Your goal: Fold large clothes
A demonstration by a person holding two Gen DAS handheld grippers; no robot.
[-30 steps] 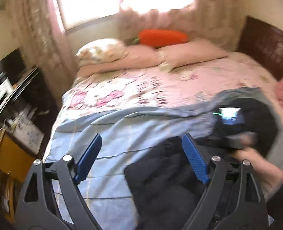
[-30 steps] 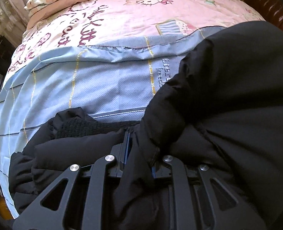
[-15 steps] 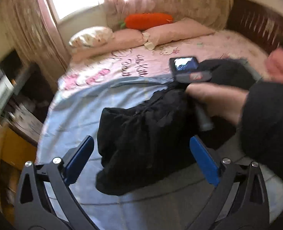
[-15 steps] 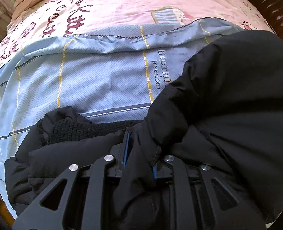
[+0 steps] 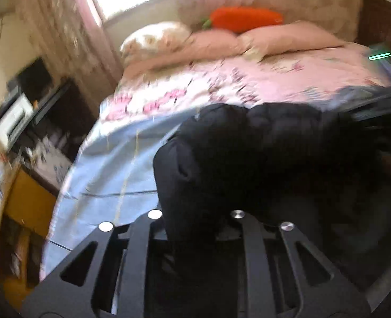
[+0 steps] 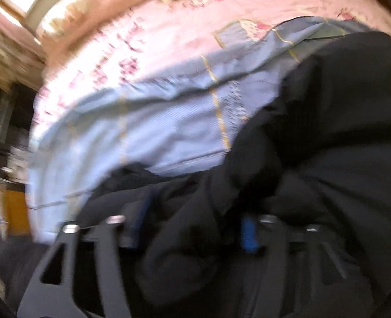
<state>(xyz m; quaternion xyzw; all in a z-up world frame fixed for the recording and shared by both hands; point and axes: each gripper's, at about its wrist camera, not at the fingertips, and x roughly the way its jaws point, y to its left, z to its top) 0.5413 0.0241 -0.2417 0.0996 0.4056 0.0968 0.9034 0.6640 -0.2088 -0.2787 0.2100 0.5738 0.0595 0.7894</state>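
Observation:
A black puffer jacket [image 5: 261, 153] lies bunched on a light blue sheet [image 5: 121, 159] on the bed. My left gripper [image 5: 195, 228] is shut on a fold of the jacket's left edge, and the fabric hides its blue pads. In the right wrist view the jacket [image 6: 328, 132] fills the right and lower frame. My right gripper [image 6: 192, 228] has jacket fabric between its blue pads [image 6: 248, 234], which stand somewhat apart around the thick fold. Both views are motion blurred.
A pink patterned bedspread [image 5: 248, 79] covers the far bed, with pillows [image 5: 288, 37] and an orange carrot plush [image 5: 245, 18] under the window. Dark shelves and a yellow cabinet [image 5: 28, 201] stand left of the bed. A dark headboard [image 5: 381, 21] is on the right.
My left gripper, open above the bed, has come down and shut on the jacket's left edge. My right gripper kept its hold, its pads now wider apart, and swung so the view tilted.

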